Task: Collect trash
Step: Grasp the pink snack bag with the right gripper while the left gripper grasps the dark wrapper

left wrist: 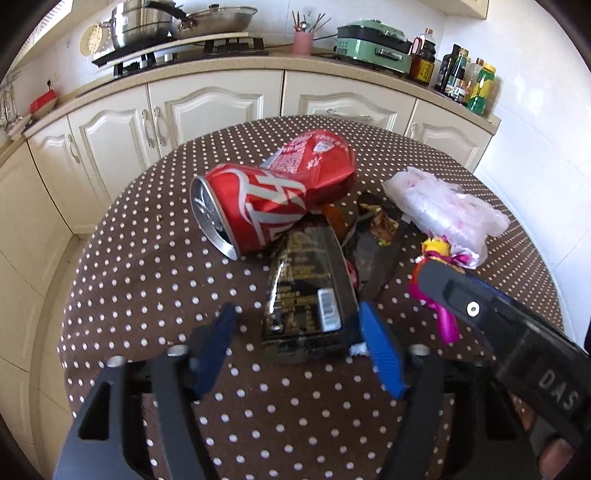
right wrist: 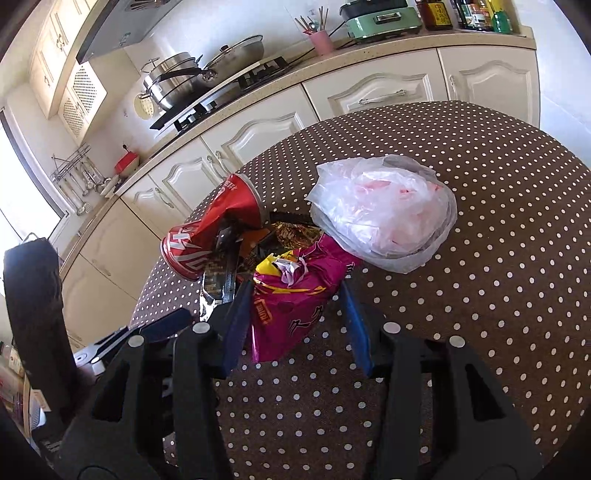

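Observation:
A crushed red can (left wrist: 273,192) lies on the round dotted table (left wrist: 147,280), resting on dark wrappers. A black foil wrapper (left wrist: 306,291) lies just ahead of my open left gripper (left wrist: 297,321), its near end between the blue fingers. In the right wrist view my right gripper (right wrist: 293,295) is open around a magenta snack bag (right wrist: 291,299). A crumpled clear plastic bag (right wrist: 384,214) sits just beyond it. The red can shows in the right wrist view (right wrist: 210,236) to the left. The right gripper's body (left wrist: 517,332) shows at right in the left wrist view.
Cream kitchen cabinets (left wrist: 207,110) and a counter with a stove, pots (left wrist: 147,22), a pink utensil cup (left wrist: 303,40), a green appliance (left wrist: 373,44) and bottles (left wrist: 465,77) stand beyond the table. The table edge curves off at left, with floor below.

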Demonstrator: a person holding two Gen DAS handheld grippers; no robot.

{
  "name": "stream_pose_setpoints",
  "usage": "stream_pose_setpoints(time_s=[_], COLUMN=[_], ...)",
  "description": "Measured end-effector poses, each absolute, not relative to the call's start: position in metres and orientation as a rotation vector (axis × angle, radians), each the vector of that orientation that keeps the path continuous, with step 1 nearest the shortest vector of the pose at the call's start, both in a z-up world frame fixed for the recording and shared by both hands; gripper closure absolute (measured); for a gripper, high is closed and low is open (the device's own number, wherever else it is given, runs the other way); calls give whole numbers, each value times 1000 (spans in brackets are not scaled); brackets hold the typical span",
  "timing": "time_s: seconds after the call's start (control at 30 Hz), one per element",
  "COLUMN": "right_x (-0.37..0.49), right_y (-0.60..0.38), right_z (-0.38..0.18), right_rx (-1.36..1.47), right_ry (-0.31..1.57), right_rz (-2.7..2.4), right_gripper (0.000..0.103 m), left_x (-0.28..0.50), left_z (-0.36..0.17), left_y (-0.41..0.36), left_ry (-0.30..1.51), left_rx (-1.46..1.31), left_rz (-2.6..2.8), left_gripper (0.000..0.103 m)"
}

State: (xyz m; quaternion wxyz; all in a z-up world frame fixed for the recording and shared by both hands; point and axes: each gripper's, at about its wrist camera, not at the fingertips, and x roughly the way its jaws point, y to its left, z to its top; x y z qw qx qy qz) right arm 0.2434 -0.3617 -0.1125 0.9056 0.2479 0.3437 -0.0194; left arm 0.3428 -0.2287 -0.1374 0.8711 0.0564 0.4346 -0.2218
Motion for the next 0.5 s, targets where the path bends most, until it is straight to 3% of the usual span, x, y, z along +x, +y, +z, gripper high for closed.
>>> stream_pose_setpoints(time_s=[0.07,0.1,0.13,0.3,0.5], right_x=[243,243,243,234,213], right_y=[-360,-360,-359,-348,-330], right_z=[-112,-111,-110,-102,-94], right_rx=[507,504,498,441,408], right_ry=[710,707,703,670,642], right_rz=[-42,-44,-47,-78,-70], right_gripper=[56,56,56,56,56], left_x=[344,343,343,331,304], left_z=[-137,-137,-136,-132,-122], left_y=[-229,-228,-225,-206,-178], left_ry=[905,903,903,900,868], left_rx=[132,136,130,97,70], left_rz=[-450,-445,-448,-482,-514], left_gripper=[62,75,79,93,96])
